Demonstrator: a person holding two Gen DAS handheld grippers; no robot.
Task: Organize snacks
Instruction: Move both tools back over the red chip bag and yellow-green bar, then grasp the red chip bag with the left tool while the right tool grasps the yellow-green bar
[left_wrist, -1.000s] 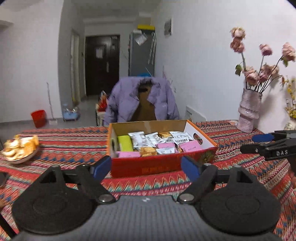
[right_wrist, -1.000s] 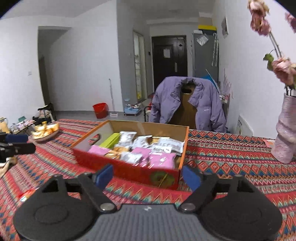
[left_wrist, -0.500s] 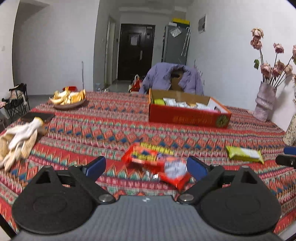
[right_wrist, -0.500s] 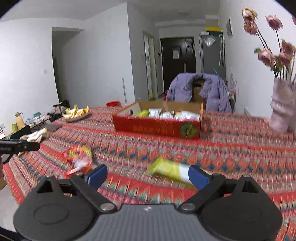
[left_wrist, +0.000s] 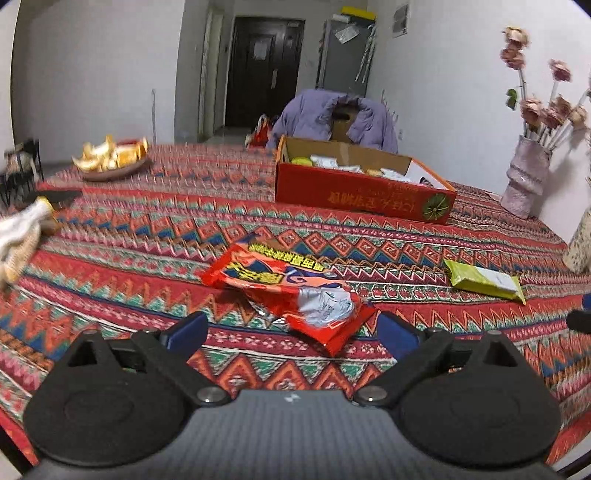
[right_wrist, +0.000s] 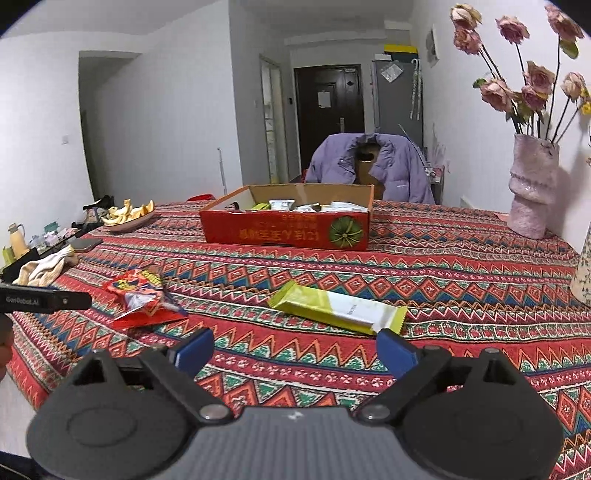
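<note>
At lower centre of the left wrist view, the left gripper (left_wrist: 288, 328), jaws just widened and empty, faces the red snack bag (left_wrist: 288, 291); its slick crumpled foil may slip. Lower centre of the right view, the right gripper (right_wrist: 295, 349) gapes, empty, before the green bar (right_wrist: 336, 306), far from the box (right_wrist: 288, 229)

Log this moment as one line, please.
stage: approach | left tool: open, just widened, over red snack bag | right tool: open, near green bar | box: part-filled
</note>
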